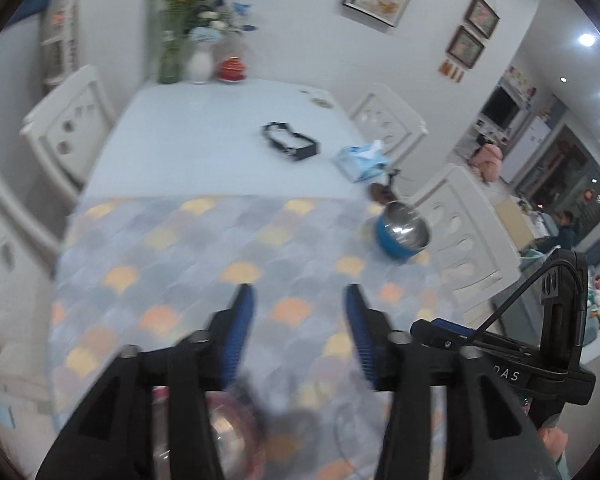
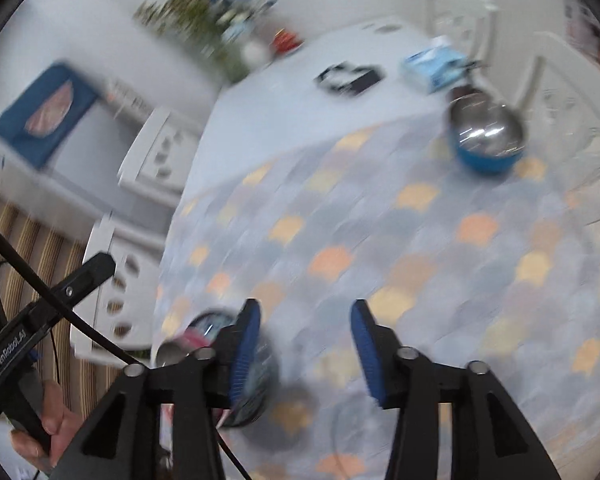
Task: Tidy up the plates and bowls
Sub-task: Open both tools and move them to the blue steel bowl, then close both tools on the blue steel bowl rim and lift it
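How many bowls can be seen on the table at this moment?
2: a blue bowl with a shiny steel inside at the patterned mat's far right edge, and a pink-rimmed steel bowl, blurred, near the left tool. Others may be hidden.

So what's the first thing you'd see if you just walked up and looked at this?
Probably the shiny blue bowl with its silver inside, sitting near the right edge of the table on the colorful scalloped mat. Next, the two open grippers: the left gripper and the right gripper, both holding nothing. Far back by the wall stand vases of flowers and a small red pot.
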Motion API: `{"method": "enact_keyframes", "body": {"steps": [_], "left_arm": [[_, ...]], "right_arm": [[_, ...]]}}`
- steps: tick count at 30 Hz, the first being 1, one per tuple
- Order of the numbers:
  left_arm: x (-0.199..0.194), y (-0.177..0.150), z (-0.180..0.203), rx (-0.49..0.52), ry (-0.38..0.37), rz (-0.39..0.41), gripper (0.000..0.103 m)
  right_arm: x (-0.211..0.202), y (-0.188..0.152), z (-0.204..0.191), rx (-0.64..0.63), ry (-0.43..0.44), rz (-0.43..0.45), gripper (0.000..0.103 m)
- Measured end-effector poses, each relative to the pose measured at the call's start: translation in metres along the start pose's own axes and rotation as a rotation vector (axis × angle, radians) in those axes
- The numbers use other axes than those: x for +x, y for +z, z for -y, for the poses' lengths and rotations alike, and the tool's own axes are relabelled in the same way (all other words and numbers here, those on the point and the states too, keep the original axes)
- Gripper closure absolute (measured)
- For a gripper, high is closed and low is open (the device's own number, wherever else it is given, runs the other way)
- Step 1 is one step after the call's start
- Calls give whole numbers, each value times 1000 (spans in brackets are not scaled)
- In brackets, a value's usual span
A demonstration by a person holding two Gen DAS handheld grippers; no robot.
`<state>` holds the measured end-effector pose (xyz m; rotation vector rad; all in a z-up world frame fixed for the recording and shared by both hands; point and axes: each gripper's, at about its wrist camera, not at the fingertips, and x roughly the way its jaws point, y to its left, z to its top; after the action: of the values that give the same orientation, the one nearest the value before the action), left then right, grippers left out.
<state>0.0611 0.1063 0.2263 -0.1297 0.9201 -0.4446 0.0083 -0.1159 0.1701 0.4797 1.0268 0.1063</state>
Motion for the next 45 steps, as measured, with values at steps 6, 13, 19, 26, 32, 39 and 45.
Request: {"method": "enact_keyframes", "body": {"steps": [6,13,19,26,32,39,45], "left_arm": [[65,39,62,11,-59,-43,33],[163,65,99,-40,-111,-144,35],[244,66,116,-67,-98,-235,40],[302,65,121,-63,-47,-322,40],[338,63,121,-76,-52,-379,42],[361,59,117,-104,-105,-421,85],[352,58,119,-84,-100,-396,89]], "right_arm": [[-14,53,89,127,-21,29,52],[12,106,169,210,-70,16,52],[46,142,220,237,-95,-34,52],[92,165,239,205,-108,-84,52],[126,172,249,168,-101,-125,54],[148,172,250,138,-89,-138,80],[145,169,244,133,-95,-132,82]]}}
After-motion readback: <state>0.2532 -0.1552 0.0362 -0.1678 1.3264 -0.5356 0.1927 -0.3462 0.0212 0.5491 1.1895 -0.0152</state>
